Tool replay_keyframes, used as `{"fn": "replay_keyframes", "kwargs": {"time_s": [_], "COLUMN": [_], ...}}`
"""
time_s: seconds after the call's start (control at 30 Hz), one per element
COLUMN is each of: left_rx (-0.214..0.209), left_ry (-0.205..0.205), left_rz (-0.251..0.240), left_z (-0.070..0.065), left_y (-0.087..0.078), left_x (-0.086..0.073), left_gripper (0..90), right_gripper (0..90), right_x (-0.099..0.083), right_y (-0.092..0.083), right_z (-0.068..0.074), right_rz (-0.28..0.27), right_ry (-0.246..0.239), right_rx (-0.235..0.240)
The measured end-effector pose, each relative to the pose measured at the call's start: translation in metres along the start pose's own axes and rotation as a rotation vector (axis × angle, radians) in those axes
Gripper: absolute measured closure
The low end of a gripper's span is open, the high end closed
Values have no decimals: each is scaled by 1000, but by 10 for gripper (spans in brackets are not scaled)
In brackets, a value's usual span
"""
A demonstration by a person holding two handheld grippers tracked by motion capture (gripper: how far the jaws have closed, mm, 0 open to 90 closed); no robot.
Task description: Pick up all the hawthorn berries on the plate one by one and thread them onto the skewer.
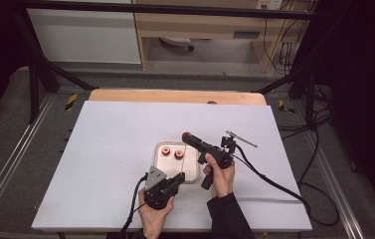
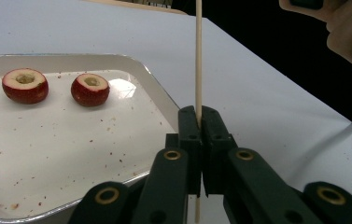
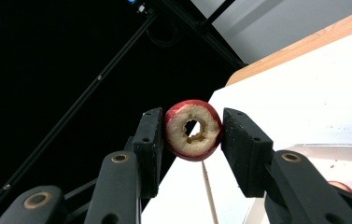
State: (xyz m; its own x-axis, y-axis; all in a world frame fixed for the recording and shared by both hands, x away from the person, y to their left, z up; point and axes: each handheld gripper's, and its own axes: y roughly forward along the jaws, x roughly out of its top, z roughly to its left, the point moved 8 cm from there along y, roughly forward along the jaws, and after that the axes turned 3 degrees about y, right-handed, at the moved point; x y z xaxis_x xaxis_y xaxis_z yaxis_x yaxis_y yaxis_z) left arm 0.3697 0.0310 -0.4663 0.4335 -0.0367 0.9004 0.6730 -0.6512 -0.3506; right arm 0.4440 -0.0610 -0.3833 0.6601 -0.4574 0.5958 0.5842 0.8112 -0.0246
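the left tool [image 2: 199, 122] clamps a wooden skewer [image 2: 198, 56] upright so the right tool [image 3: 191, 131], gripping a cored red fruit [image 3: 193, 129], can thread its hole.

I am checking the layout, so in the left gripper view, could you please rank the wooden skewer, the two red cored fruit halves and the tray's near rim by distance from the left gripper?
1. Thin wooden skewer: clamped upright in the jaws.
2. Silver foil tray: near rim, just left.
3. Right red cored fruit half: mid-tray.
4. Left red cored fruit half: farther left, slightly beyond.
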Motion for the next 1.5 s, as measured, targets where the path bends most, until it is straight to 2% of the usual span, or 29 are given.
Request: {"fn": "replay_keyframes", "kwargs": {"time_s": [0.17,0.47,0.53,0.67,0.77,0.9,1.17,1.5], "left_rx": [1,-5,-4,9,0,7,18,28], "left_ry": [-5,-56,-67,-62,-73,-81,-71,-43], "left_rz": [-6,-43,-51,-59,-63,-66,-58,-34], "left_z": [0,0,0,0,2,4,11,15], "left_y": [1,1,3,2,3,2,1,2], "left_x": [0,8,12,20,23,26,32,31], "left_gripper": [880,880,880,879,880,880,880,880], "right_gripper": [597,597,597,597,597,597,598,597], "right_x": [-1,-8,-11,-18,-20,-27,-40,-49], "right_y": [1,3,3,3,2,2,2,2], "right_z": [0,-1,-1,-1,0,-2,-5,-9], "right_rz": [-6,0,6,16,20,48,94,144], "right_ry": [9,21,18,4,-11,-35,-64,-100], "right_rx": [12,16,17,16,14,5,-11,-36]}}
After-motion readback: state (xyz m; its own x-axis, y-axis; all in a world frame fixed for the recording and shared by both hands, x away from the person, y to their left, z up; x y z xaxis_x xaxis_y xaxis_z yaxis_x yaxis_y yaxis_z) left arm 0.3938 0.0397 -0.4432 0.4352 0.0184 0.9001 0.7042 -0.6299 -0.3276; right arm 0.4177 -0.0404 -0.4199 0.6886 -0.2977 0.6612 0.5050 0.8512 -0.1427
